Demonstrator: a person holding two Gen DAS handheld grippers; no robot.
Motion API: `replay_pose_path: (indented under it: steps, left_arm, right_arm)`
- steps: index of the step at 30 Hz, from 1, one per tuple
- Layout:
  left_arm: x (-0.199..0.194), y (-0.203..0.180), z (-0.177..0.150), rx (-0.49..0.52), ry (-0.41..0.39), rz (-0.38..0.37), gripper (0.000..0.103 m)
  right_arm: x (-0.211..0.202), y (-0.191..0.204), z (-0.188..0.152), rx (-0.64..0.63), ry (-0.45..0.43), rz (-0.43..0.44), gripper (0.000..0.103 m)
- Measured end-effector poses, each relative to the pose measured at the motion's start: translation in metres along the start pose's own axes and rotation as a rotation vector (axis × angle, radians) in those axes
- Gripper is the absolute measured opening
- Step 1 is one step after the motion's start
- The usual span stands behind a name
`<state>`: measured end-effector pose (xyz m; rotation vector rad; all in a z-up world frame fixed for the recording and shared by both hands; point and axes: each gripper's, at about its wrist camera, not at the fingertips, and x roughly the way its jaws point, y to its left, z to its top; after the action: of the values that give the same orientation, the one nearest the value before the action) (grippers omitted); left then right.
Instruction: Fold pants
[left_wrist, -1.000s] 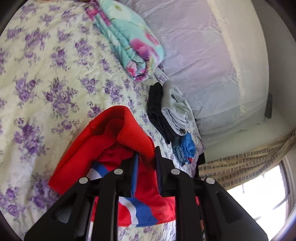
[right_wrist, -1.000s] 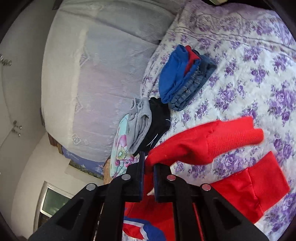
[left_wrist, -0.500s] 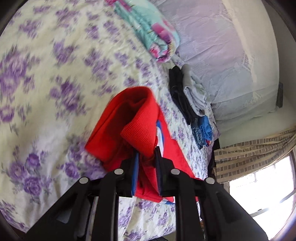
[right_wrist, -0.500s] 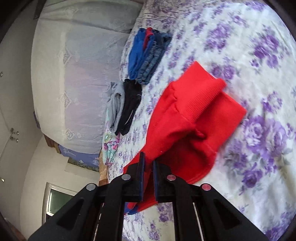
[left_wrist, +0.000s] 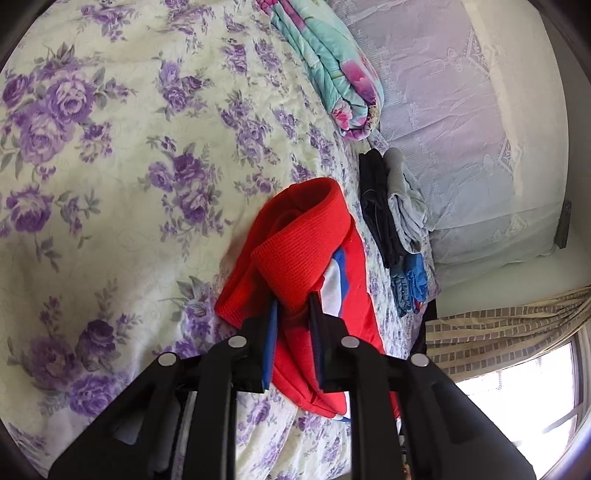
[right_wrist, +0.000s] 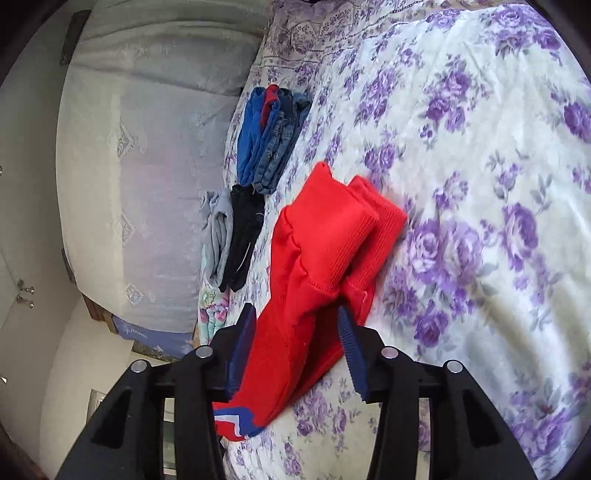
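Red pants (left_wrist: 306, 251) lie folded on the floral bedspread (left_wrist: 110, 184), long axis running straight away from both grippers toward the ribbed cuffs at the far end; the near end with the blue-white patch sits under the tools. Left gripper (left_wrist: 291, 314) is clamped narrow on a fold of the red fabric at the near edge. Right gripper (right_wrist: 295, 325) has just been opening: jaws stand apart, the red cloth lies between them but the pads don't press it. Both hands are about equally near; left is the one holding. Likely next step is the left hand's release. No containers here; two stacks of folded clothes (right_wrist: 269, 136) sit well apart along the bed edge, beside a rolled floral quilt (left_wrist: 332, 70).
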<state>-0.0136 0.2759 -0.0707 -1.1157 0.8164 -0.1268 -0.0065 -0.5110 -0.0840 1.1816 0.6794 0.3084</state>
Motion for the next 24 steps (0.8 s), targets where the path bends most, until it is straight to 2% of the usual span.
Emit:
replay_pose_path:
  steps: [4,8,9,10,11,13,15,18,20,22,23,24]
  left_arm:
    - [0.002,0.001,0.0,-0.011,-0.001,-0.007,0.015]
    - [0.002,-0.004,-0.004,0.037,-0.015,0.029,0.016]
    - [0.002,-0.004,-0.004,0.045,-0.018,0.036,0.016]
    - [0.002,-0.005,-0.005,0.049,-0.023,0.043,0.016]
    - [0.002,-0.006,-0.005,0.052,-0.027,0.048,0.016]
    - [0.002,-0.008,-0.005,0.066,-0.035,0.06,0.016]
    - [0.003,-0.007,-0.004,0.069,-0.035,0.06,0.016]
    - [0.006,-0.002,0.0,0.056,-0.031,0.053,0.017]
    - [0.007,0.002,0.002,0.038,-0.022,0.046,0.018]
    - [0.001,0.001,0.0,0.037,-0.027,0.054,0.02]
    - [-0.002,-0.001,-0.001,0.047,-0.038,0.068,0.023]
    - [-0.007,-0.004,-0.003,0.062,-0.053,0.085,0.024]
  right_arm:
    - [0.007,-0.004,0.007,0.059,0.009,-0.033,0.047]
    - [0.02,-0.001,0.006,0.038,0.017,-0.052,0.047]
    - [0.022,-0.001,0.007,0.028,0.006,-0.05,0.038]
    - [0.023,0.001,0.007,0.025,-0.023,-0.045,0.024]
    - [0.019,0.006,0.006,0.004,-0.042,-0.032,0.021]
    - [0.006,0.019,0.002,-0.072,-0.083,-0.011,0.017]
    - [-0.003,0.017,0.001,-0.085,-0.104,-0.018,0.016]
    - [-0.01,-0.017,0.004,-0.011,-0.09,-0.11,0.016]
    - [-0.014,-0.032,0.001,0.067,-0.066,-0.067,0.018]
    - [-0.017,-0.03,-0.001,0.078,-0.059,-0.034,0.024]
    - [-0.018,-0.028,-0.002,0.071,-0.061,-0.021,0.041]
    - [-0.016,-0.023,-0.002,0.063,-0.067,-0.02,0.05]
